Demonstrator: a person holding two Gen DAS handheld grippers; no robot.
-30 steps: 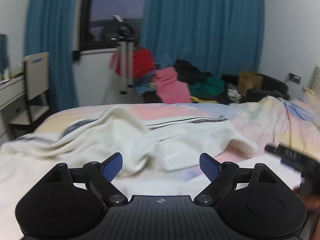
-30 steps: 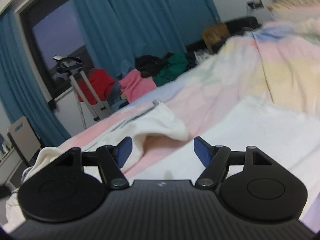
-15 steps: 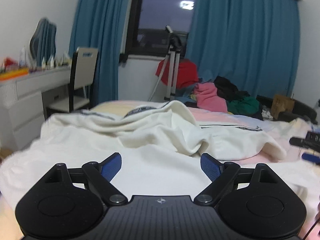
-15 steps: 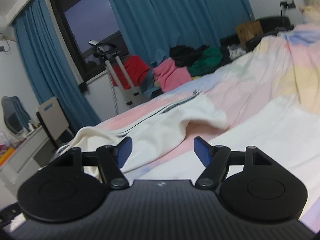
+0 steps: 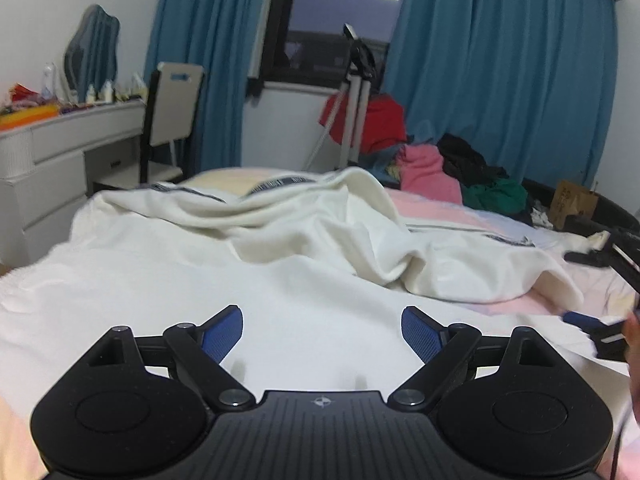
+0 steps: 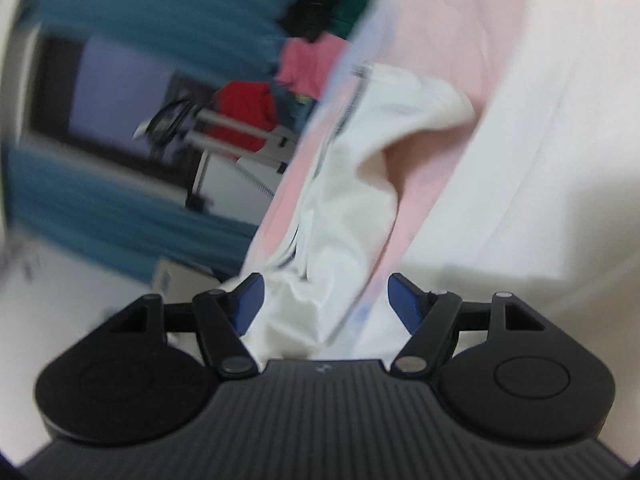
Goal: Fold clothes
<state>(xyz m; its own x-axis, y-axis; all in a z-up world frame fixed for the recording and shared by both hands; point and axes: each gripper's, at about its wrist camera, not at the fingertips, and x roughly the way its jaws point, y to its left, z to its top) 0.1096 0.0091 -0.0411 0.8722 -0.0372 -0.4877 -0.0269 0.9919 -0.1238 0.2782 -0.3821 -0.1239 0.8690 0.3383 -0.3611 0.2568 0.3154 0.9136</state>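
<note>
A crumpled cream-white garment (image 5: 328, 232) with dark striped trim lies across the bed, bunched into a ridge in the middle. My left gripper (image 5: 322, 330) hovers open just above its flat near part, nothing between the blue pads. At the right edge of the left wrist view the right gripper (image 5: 600, 320) shows as a dark blurred shape with a blue pad. The right wrist view is blurred and steeply rolled. There the right gripper (image 6: 324, 300) stands open above the white garment (image 6: 360, 184), whose folds run between the pads without being pinched.
The bed (image 5: 460, 216) has a pastel pink and yellow sheet. Behind it sit a pile of clothes (image 5: 440, 168), a tripod (image 5: 356, 96), blue curtains (image 5: 512, 80) and a cardboard box (image 5: 572, 204). A white desk (image 5: 60, 144) and chair (image 5: 172, 108) stand at the left.
The left gripper has swung left and sunk closer to the garment, bringing desk and chair into view. The right gripper has rolled sharply and dropped over the garment's folds. Both stay open.
</note>
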